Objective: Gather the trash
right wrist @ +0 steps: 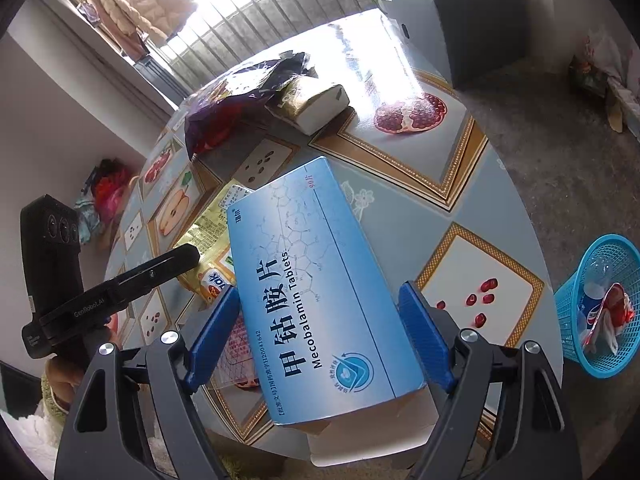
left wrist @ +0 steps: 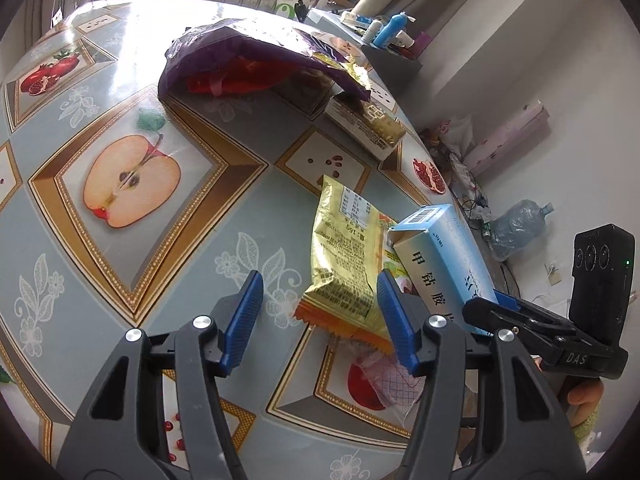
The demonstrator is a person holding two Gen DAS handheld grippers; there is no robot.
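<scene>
- Left gripper (left wrist: 320, 320) first: we hold it with its blue pads parted and pressing on nothing, angled down at the table (left wrist: 120, 280). The gold snack wrapper (left wrist: 348, 264) lies just ahead, its orange crimped edge near the right-hand pad, but we see no contact. We judge the jaws stand apart because this gripper is free to take the next piece.
- That wrapper lies flat on the fruit-print cloth, its long axis running away from us, the crimped end nearest the gripper.
- Next comes the blue tablet box (right wrist: 320, 292), the piece in hand. It leans over the wrapper's right edge near the table's rim.
- Right gripper (right wrist: 320, 332) straddles the box, both pads against its long sides, so we read it as clamped on the box across its width. We judge this hold suits carrying it.
- The box's long axis runs along the fingers, its torn-open flap end towards the wrist, its closed end pointing out over the table.
- Farthest right, a blue mesh basket (right wrist: 568, 320) stands on the floor beside the table, already holding rubbish; we take it for the destination.
</scene>
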